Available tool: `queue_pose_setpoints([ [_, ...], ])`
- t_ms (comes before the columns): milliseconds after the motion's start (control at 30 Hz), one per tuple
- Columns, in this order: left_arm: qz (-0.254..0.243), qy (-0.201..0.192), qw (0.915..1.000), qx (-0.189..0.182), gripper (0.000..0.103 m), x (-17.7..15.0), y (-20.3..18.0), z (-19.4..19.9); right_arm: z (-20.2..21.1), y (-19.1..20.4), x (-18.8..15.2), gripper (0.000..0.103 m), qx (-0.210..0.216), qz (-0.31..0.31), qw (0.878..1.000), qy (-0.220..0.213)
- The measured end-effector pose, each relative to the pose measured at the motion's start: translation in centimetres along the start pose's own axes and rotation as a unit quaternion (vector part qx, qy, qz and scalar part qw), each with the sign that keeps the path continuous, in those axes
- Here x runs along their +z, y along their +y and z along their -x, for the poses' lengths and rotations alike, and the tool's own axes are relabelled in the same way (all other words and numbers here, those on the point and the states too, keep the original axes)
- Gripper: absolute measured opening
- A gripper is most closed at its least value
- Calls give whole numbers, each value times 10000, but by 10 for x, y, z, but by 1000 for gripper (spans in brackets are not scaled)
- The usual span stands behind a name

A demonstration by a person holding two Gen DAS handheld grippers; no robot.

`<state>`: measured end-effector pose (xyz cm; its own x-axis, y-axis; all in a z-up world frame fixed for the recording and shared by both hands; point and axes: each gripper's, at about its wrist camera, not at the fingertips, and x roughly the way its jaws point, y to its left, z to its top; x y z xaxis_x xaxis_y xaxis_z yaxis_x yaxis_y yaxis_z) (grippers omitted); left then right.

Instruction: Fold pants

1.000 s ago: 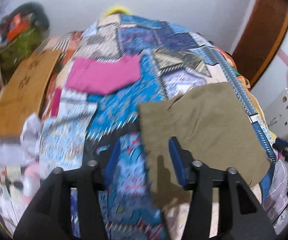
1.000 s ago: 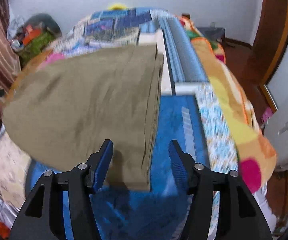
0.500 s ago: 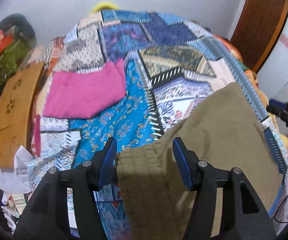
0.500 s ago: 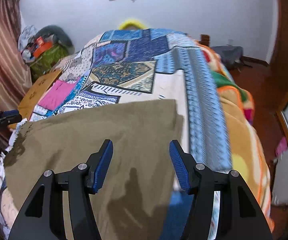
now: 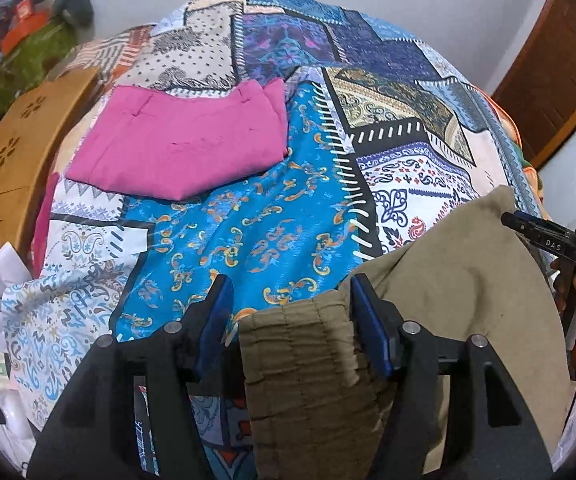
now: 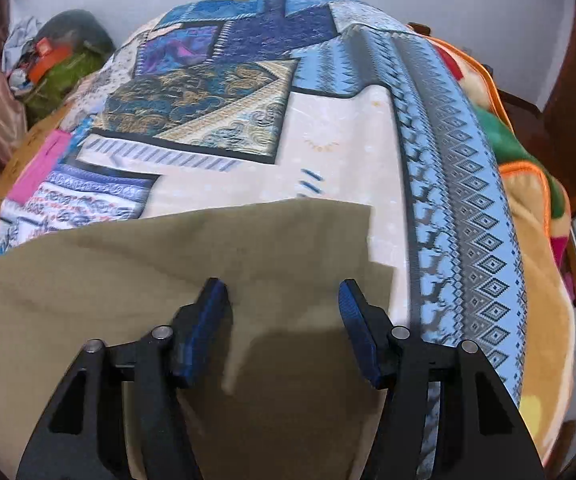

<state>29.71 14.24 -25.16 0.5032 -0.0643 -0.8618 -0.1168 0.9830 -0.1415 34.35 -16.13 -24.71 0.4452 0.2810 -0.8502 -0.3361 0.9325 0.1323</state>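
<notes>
In the left wrist view, the left gripper point(image 5: 292, 320) is sitting at the bottom centre of the frame with its blue pads spread wide. The gathered elastic waistband of the olive pants point(image 5: 448, 280) is lying between them, its right edge just touching the right pad point(image 5: 368, 328) and its left edge clear of the other, so nothing is being pinched. The pants are spreading to the lower right over the patchwork bedspread point(image 5: 272, 216). A folded pink garment point(image 5: 184, 148) is resting on the spread at upper left, well apart from the pants, and a wooden board point(image 5: 12, 160) is leaning at the far left edge. The right gripper point(image 5: 556, 236) is showing at the right edge. Half a second ago the waistband was lower in the frame; it is now reaching further up between the pads.

In the right wrist view, the right gripper point(image 6: 284, 312) is hovering at bottom centre, jaws parted, above the olive pants point(image 6: 128, 272), which are filling the lower left. Whether the pads are touching the cloth cannot be told. An orange-edged blanket point(image 6: 528, 184) is lying at the right. The far edge of the pants has dropped lower in the frame than before.
</notes>
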Motion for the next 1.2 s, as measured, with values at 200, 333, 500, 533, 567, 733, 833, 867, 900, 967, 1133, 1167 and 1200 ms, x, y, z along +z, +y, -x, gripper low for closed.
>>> queue_pose_setpoints([
  [200,52,87,9999,113,63,2,-1,5,3,-6,-4,43,-200,-42,9998,-26],
  [333,-223,62,9994,262,62,3,-14,29,17,1,2,46,-334,-51,9990,283],
  [500,-531,-6,9984,-210,62,-3,-41,57,59,34,-5,50,476,59,9987,159],
  [533,-572,13,9980,-280,63,-5,-48,58,64,42,-7,58,607,105,9980,152],
  [567,-598,38,9977,-303,64,-7,-53,57,66,50,-10,61,733,141,9971,159],
  [733,-903,404,9947,-273,69,-32,-78,36,55,101,-36,63,1048,598,9911,555],
  [833,-1530,120,9878,246,73,-54,-95,42,52,111,-58,64,909,744,9910,636],
  [867,-1654,61,9857,323,74,-61,-99,46,56,111,-64,65,922,712,9910,654],
  [900,-1730,31,9843,334,75,-66,-100,50,61,110,-69,65,962,701,9902,728],
  [967,-1782,23,9836,283,75,-74,-99,56,73,108,-83,66,972,870,9887,745],
  [1133,-1741,-81,9844,254,76,-93,-97,73,99,97,-110,70,952,806,9900,655],
  [1167,-1753,-153,9838,352,78,-98,-97,77,103,95,-114,70,941,753,9907,636],
  [1200,-1747,-204,9834,454,86,-100,-96,79,107,93,-119,70,919,683,9915,616],
])
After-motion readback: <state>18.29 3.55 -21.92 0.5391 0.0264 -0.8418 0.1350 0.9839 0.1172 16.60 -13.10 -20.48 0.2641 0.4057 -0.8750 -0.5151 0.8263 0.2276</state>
